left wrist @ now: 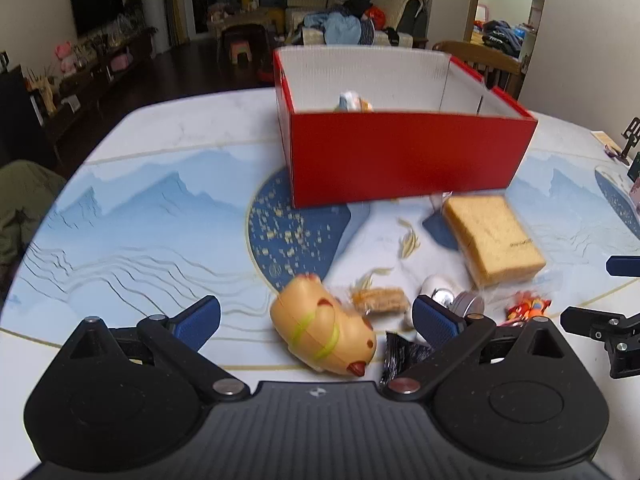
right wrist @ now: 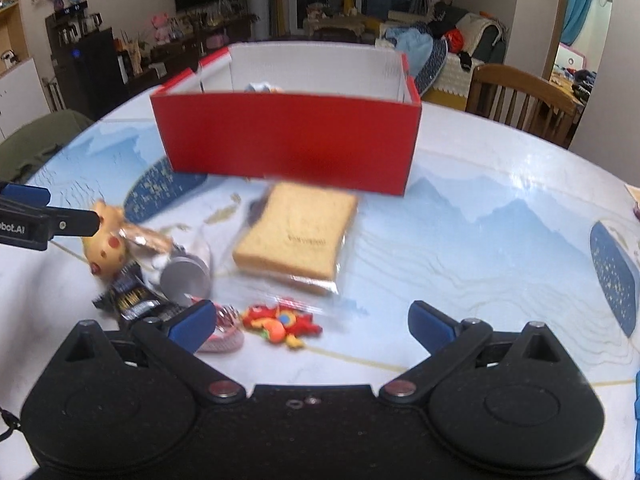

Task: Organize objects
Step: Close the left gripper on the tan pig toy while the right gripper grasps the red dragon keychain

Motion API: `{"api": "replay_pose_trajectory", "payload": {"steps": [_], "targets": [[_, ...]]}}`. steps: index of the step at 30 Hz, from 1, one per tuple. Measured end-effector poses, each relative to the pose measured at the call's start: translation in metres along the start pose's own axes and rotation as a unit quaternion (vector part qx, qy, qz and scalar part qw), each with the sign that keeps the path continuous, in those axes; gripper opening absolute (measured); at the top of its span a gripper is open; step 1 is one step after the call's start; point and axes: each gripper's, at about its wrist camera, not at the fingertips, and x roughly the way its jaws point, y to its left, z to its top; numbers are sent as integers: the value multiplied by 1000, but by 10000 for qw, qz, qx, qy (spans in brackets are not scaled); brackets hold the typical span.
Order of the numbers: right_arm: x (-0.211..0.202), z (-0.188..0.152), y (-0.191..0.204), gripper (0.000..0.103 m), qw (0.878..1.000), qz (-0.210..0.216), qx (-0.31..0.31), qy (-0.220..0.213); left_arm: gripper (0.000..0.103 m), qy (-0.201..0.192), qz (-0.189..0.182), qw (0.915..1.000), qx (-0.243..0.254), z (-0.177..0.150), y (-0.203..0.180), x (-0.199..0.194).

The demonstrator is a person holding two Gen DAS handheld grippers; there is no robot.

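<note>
A red box (left wrist: 404, 156) (right wrist: 288, 144) with a white inside stands mid-table, a small pale-blue item (left wrist: 354, 102) inside it. In front lie a yellow chick toy (left wrist: 324, 328) (right wrist: 106, 240), a wrapped bread slice (left wrist: 494, 240) (right wrist: 298, 234), a wrapped snack bar (left wrist: 380, 299), a silver tin (left wrist: 466, 302) (right wrist: 186, 278), a black packet (left wrist: 400, 354) (right wrist: 134, 300) and a red-orange figure (left wrist: 528, 306) (right wrist: 280, 322). My left gripper (left wrist: 316, 322) is open, its jaws on either side of the chick without touching. My right gripper (right wrist: 312, 326) is open above the red-orange figure.
The round table (left wrist: 140, 220) (right wrist: 480, 240) has a blue mountain pattern. A wooden chair (right wrist: 524, 100) stands behind it on the right. A green chair back (left wrist: 24, 200) sits at the left edge. A black stand (left wrist: 628, 136) is at the far right.
</note>
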Motion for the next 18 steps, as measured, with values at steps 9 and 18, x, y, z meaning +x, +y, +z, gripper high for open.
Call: {"api": "replay_pose_trajectory", "payload": {"steps": [9,18], "targets": [[27,-8,-3,97,9995,-76,80,295,103,359,133,9988,-295,-9,8,26],[40,-6,6,89,9992,-73,-151,366,103,502,219,9983,-191,-12,5,41]]}}
